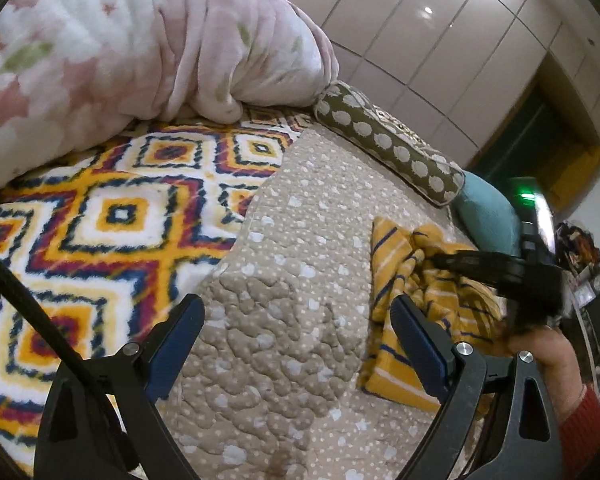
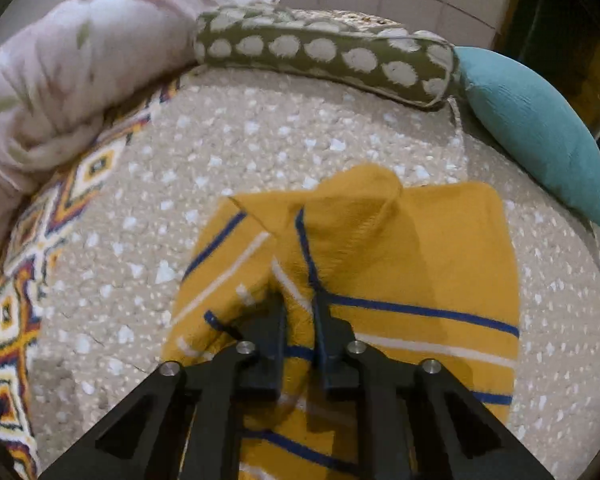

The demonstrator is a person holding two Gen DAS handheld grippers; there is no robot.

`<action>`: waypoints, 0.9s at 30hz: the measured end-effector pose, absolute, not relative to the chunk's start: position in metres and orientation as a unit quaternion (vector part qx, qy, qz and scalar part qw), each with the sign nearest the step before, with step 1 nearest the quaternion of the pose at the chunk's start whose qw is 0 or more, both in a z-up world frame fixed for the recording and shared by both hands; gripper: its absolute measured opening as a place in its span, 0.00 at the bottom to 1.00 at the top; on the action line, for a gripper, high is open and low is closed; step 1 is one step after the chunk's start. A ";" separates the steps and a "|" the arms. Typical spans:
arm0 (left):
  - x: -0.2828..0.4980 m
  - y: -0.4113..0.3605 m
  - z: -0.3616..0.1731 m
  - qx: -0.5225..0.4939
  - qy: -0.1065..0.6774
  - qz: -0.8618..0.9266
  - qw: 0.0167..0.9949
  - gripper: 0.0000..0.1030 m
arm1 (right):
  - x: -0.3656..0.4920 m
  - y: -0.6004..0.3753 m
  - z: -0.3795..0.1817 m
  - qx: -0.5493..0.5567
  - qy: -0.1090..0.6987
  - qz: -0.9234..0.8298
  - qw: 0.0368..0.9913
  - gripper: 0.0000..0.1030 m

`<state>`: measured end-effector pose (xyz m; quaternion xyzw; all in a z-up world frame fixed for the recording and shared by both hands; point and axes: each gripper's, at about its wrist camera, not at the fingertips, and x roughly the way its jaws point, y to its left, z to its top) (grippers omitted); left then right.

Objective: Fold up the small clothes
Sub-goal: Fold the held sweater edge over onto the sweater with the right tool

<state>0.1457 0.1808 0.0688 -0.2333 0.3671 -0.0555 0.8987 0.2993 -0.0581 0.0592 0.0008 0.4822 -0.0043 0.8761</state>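
Note:
A small mustard-yellow garment [image 2: 440,248] with blue and white stripes lies partly folded on the beige dotted quilt [image 2: 260,140]. My right gripper [image 2: 298,304] is shut on a raised fold of it, and the cloth bunches up between the two fingers. In the left wrist view the same garment [image 1: 396,248] lies crumpled at the right, with the right gripper [image 1: 430,259] pinching it from the right, held by a hand in a red sleeve [image 1: 580,408]. My left gripper [image 1: 296,304] hangs open over bare quilt [image 1: 284,240], left of the garment, with nothing between its fingers.
A pink floral blanket [image 1: 120,48] is heaped at the back left. An olive bolster with white spots [image 2: 324,56] and a teal pillow [image 2: 540,132] line the far edge. A bright diamond-patterned fleece [image 1: 100,216] covers the bed to the left. Wardrobe doors [image 1: 440,40] stand behind.

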 end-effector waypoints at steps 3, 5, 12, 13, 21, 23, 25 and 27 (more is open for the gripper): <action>0.145 0.185 0.069 -0.239 0.364 -0.047 0.899 0.91 | 0.278 -0.047 0.086 0.008 0.442 0.036 0.896 0.10; 0.145 0.189 0.068 -0.241 0.365 -0.041 0.898 0.91 | 0.273 -0.029 0.095 -0.002 0.430 0.061 0.901 0.10; 0.150 0.182 0.060 -0.219 0.381 -0.042 0.897 0.91 | 0.290 -0.002 0.058 -0.022 0.478 0.076 0.875 0.19; 0.151 0.181 0.060 -0.218 0.382 -0.043 0.897 0.91 | 0.282 -0.009 0.065 -0.005 0.466 0.083 0.881 0.21; 0.155 0.163 0.067 -0.217 0.381 -0.044 0.898 0.91 | 0.234 -0.033 0.079 0.091 0.441 0.147 0.881 0.12; 0.156 0.157 0.069 -0.212 0.380 -0.046 0.899 0.91 | 0.246 -0.019 0.042 0.096 0.484 0.175 0.852 0.12; 0.156 0.153 0.068 -0.204 0.381 -0.041 0.901 0.91 | 0.249 -0.023 0.036 0.118 0.482 0.200 0.845 0.12; 0.159 0.149 0.066 -0.200 0.385 -0.038 0.900 0.91 | 0.245 -0.035 0.048 0.161 0.477 0.223 0.835 0.12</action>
